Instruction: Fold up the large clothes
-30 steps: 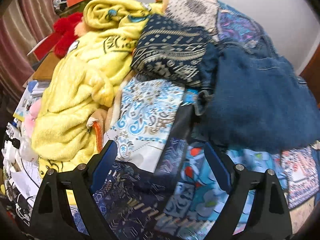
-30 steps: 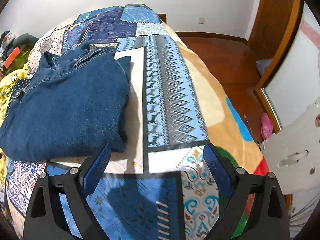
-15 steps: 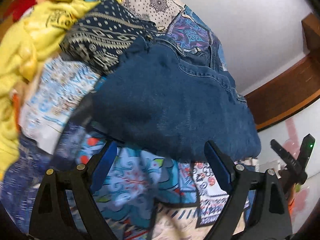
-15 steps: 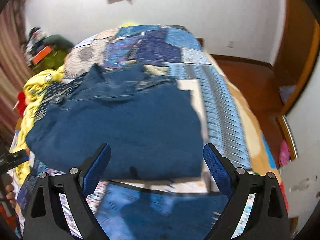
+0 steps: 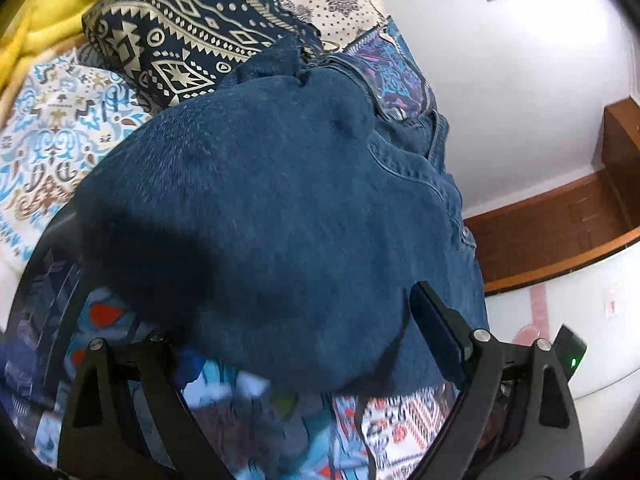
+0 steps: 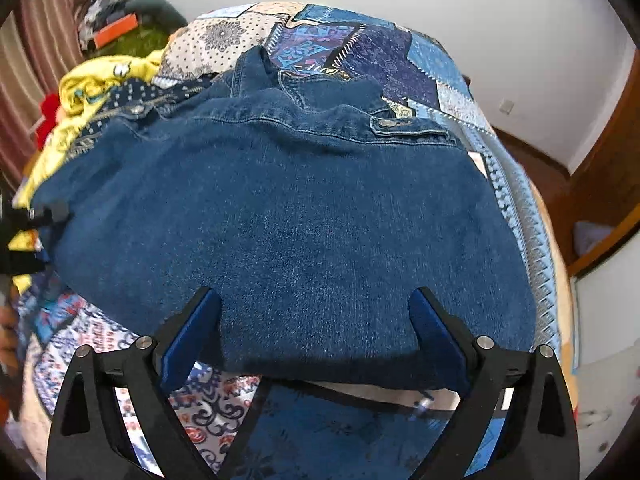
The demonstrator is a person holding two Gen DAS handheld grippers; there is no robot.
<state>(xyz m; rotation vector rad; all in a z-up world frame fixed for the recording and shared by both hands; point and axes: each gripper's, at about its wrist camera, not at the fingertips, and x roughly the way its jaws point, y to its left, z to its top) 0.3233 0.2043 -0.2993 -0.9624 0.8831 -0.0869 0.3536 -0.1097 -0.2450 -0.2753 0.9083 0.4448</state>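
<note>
The right gripper (image 6: 314,336) has its jaws wide apart, straddling the near folded edge of the denim jacket (image 6: 288,216), with both blue pads resting against the cloth but not pinching it. The left gripper (image 5: 296,332) also stands with jaws apart at the jacket's near edge; its right pad shows against the denim, while its left pad is hidden under the cloth and shadow.

The jacket is dark blue denim, folded into a thick, roughly rectangular bundle with a smooth top panel. Its collar and a buttoned flap with a metal snap lie along the far edge, where orange-toned stitching runs along the seams. The near edge is a rounded fold, lifted a little off the bedspread (image 6: 352,432) so a shadow falls beneath it.

The jacket lies on the bed, on the patchwork bedspread of blue, white and red prints. Just left of the jacket sits a navy cloth (image 5: 192,44) with cream geometric patterns, touching its far left corner. Beyond that lies a yellow blanket (image 6: 92,84), and behind the jacket the white wall (image 6: 500,20).
</note>
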